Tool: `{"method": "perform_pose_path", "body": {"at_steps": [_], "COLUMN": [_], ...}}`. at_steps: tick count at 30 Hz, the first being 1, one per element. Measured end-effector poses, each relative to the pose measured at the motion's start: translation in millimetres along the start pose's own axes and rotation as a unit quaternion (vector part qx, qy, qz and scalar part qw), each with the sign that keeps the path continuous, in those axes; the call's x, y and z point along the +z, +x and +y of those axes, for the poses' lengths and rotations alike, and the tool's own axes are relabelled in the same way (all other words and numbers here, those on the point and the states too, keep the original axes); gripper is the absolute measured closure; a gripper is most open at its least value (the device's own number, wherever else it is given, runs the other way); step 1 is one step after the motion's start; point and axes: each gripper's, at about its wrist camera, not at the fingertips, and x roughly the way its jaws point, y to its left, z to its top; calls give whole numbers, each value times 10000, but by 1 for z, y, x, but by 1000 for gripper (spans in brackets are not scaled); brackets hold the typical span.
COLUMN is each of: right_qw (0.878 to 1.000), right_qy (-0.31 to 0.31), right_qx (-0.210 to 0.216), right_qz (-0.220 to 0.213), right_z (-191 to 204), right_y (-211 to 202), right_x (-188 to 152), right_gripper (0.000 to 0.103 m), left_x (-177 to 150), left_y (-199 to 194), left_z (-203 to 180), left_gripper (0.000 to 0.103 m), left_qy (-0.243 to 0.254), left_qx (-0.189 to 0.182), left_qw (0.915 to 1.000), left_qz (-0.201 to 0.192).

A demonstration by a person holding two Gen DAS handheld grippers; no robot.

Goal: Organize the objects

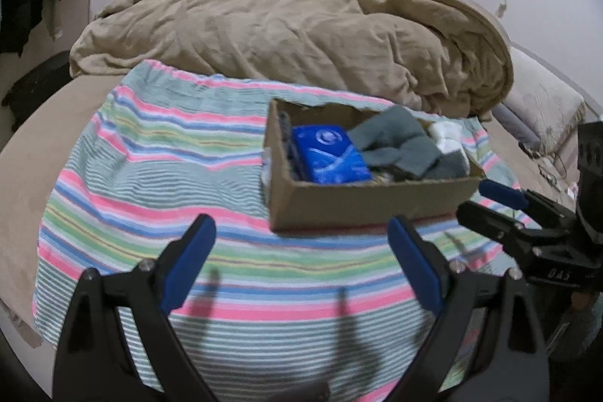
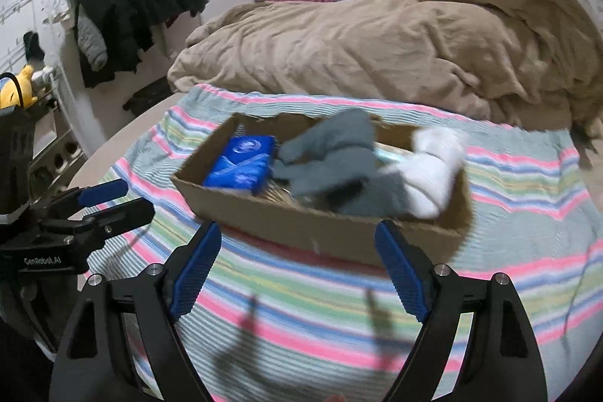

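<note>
Box [image 1: 361,202] just beyond right gripper [image 2: 297,243]

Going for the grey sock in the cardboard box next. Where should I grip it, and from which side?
Take the grey sock at its raised upper fold, coming down from above with the right gripper, whose jaws are open. That fold sits above the cardboard box rim, clear of the blue packet and white sock, so the walls should not block the fingers.

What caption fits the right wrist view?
Open right gripper faces cardboard box holding blue packet and socks.
</note>
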Motion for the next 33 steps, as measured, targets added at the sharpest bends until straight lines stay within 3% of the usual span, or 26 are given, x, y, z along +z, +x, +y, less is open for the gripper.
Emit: {"method": "perform_pose_path", "body": {"at_steps": [4, 13, 16, 33], "right_qw": [9998, 9978, 9969, 9970], "right_qy": [156, 307, 378, 374], "right_qx": [-145, -585, -685, -676], "right_qz": [7, 97, 84, 90], "right_z": [-16, -47, -57, -56], "right_y": [-15, -29, -33, -37], "right_x": [-17, -40, -45, -44], "right_gripper": [17, 17, 17, 17], "left_x": [-9, -31, -33, -31], "left_y": [-6, 15, 16, 9], "left_z": [-15, -47, -56, -56], "left_gripper": [9, 9, 9, 9], "left_qy": [86, 142, 264, 281], "left_qx": [3, -54, -28, 296], "left_qw": [9999, 9995, 9994, 9992], "left_qz": [-135, 263, 238, 44]}}
